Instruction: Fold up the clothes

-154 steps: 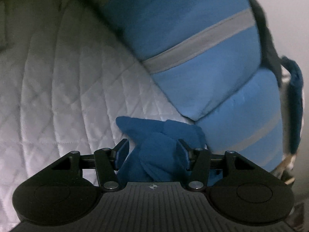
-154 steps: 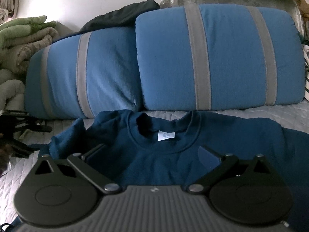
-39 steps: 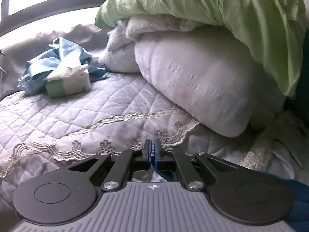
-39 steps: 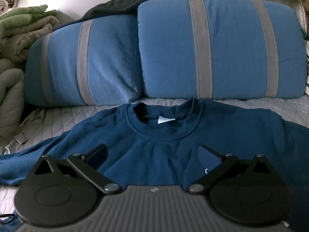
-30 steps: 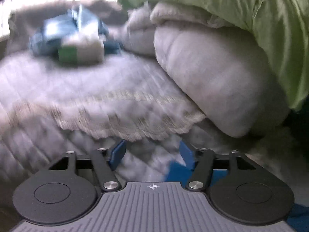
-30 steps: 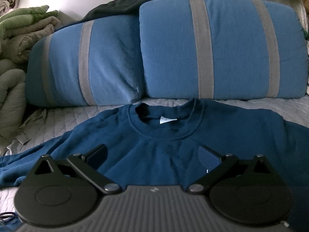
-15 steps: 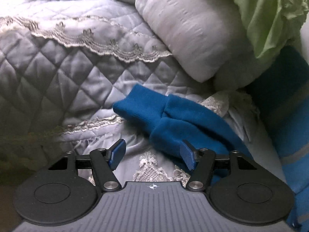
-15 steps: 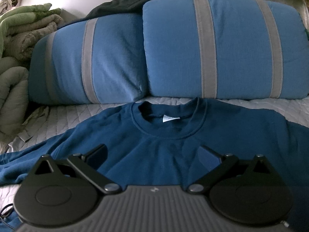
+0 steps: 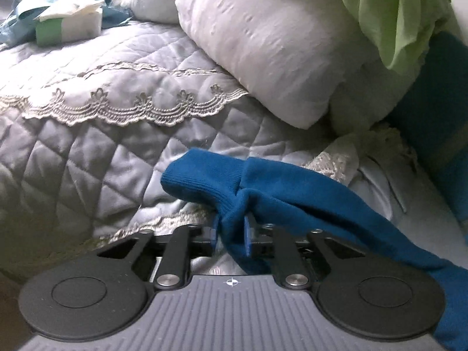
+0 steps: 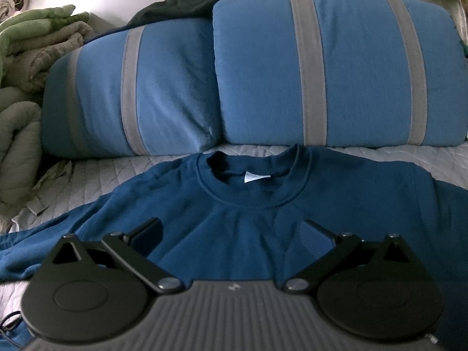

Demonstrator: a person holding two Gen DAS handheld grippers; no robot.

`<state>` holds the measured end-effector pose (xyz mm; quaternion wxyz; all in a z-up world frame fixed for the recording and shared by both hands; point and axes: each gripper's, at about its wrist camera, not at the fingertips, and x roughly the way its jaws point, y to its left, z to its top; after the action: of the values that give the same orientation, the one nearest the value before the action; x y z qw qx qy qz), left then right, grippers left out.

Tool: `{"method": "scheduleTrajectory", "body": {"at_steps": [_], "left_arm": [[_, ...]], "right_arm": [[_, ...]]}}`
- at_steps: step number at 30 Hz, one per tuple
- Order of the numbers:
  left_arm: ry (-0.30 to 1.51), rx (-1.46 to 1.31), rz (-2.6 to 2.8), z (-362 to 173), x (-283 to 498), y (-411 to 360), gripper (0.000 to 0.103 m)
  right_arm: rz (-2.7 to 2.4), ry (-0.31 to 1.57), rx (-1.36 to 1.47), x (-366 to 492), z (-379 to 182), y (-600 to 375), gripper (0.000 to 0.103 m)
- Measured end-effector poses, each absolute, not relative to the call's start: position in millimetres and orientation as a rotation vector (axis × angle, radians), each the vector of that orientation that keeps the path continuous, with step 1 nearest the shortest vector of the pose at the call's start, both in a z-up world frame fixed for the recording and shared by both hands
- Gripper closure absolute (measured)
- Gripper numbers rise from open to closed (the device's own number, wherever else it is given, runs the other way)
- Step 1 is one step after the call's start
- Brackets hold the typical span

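Observation:
A dark blue sweatshirt lies flat, front up, on the quilted bed, collar and white label toward the pillows. Its left sleeve stretches out over the quilt in the left wrist view, ribbed cuff at the end. My left gripper is shut on the sleeve just behind the cuff. My right gripper is open and empty, hovering over the sweatshirt's chest.
Two blue pillows with grey stripes stand behind the sweatshirt. Folded white and green duvets are stacked by the sleeve. A tissue pack and crumpled blue cloth lie farther off on the lace-edged quilt.
My left gripper let go of the sleeve, pulled back open, then closed again on the sleeve behind the cuff. The right gripper stayed open over the chest.

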<state>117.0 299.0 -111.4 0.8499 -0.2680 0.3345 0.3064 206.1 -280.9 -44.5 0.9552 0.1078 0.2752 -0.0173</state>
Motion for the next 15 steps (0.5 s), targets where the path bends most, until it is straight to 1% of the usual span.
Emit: {"method": "scheduleTrajectory", "body": {"at_steps": [1, 2, 3, 8, 15], "left_arm": [[0.692, -0.588, 0.651, -112, 113, 302, 0.069], [0.671, -0.618, 0.657, -112, 107, 305, 0.063], [0.651, -0.648, 0.662, -113, 102, 309, 0.059], [0.569, -0.809, 0.658, -121, 78, 330, 0.050], [0.500, -1.045, 0.576, -143, 68, 350, 0.050]], "right_arm": [[-0.034, 0.559, 0.219, 206, -44, -281, 0.000], [-0.033, 0.558, 0.220, 206, -44, -281, 0.000], [-0.033, 0.558, 0.220, 206, -44, -281, 0.000], [-0.028, 0.557, 0.222, 206, -44, -281, 0.000], [-0.023, 0.556, 0.224, 207, -44, -282, 0.000]]}}
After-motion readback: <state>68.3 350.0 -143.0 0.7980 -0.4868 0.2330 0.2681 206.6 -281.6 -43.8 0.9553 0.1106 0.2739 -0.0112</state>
